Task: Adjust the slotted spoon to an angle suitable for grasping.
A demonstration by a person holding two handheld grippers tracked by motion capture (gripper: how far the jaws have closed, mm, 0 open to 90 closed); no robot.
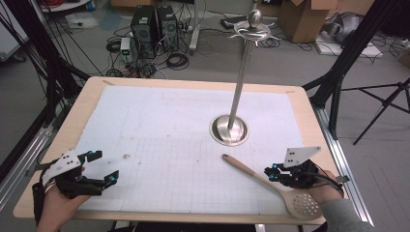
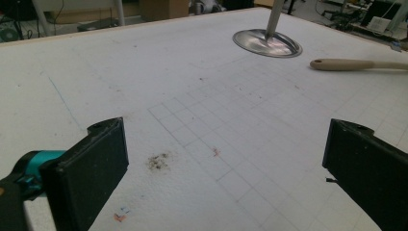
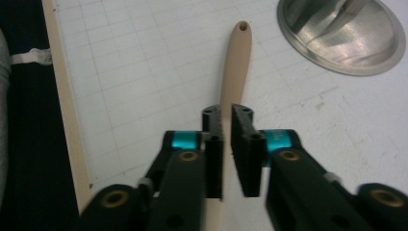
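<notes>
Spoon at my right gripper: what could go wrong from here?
The right gripper straddles the spoon mid-handle with narrow jaws; a loose grip may let the slotted head swing down. The head lies by the table edge and could slide off. The stand is close to the handle tip.

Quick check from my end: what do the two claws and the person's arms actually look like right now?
Both claws are black, with teal accents at the jaw hinges and flat rectangular black pads. The left claw carries a grey three-cornered plate dotted with small dark marks; the right claw has the same plate. Brass-coloured rivets show on the right claw's linkage. A black cable trails from each. The right arm wears a grey sleeve.
</notes>
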